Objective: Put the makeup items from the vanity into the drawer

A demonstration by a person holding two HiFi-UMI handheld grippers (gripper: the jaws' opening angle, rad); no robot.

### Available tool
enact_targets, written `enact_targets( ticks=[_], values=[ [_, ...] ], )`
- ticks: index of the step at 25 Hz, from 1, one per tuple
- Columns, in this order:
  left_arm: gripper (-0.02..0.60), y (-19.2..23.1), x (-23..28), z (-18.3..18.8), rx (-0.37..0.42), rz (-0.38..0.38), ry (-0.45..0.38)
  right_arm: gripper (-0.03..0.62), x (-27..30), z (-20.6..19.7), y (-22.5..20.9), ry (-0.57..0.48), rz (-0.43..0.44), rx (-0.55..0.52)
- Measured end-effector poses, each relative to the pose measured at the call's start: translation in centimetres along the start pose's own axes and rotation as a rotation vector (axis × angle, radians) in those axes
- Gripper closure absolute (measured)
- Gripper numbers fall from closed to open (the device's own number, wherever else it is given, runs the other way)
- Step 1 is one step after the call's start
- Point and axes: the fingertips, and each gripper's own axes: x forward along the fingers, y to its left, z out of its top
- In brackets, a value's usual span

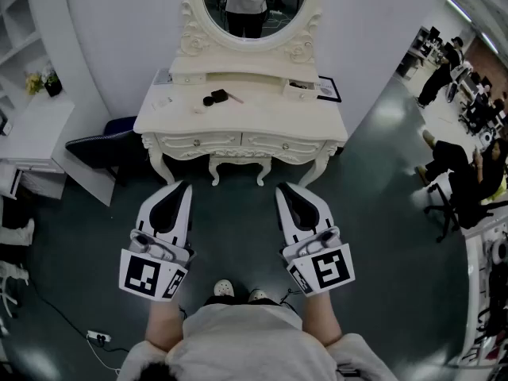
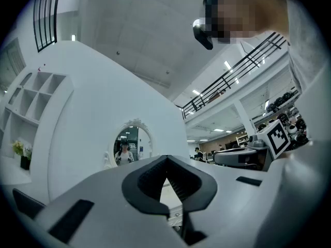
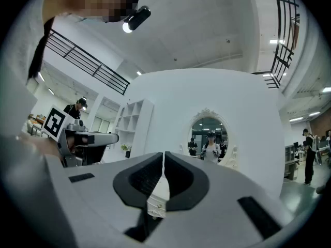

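The left gripper [image 1: 184,186] and the right gripper [image 1: 282,187] have jaws pressed together, empty, and are held well short of the vanity [image 1: 262,119]; probably nothing is reached for yet. The makeup items [image 1: 216,98] lie on its top, above the closed drawer [image 1: 194,142].

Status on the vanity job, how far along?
Done: nothing visible. The drawers of the vanity are closed, and a black makeup item lies on top.
In hand: nothing. The left gripper and right gripper are shut and empty, short of the vanity.
Left: open a drawer, move the makeup in.
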Motion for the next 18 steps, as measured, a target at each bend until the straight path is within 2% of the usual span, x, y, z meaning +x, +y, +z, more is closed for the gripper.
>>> enact_targets(
  ticks=[18],
  values=[
    [0.568,3.7,-0.8,-0.1,0.007,-0.041,-0.021,0.566,3.6,0.1,2.9,-0.034,-0.002,0.016]
  ],
)
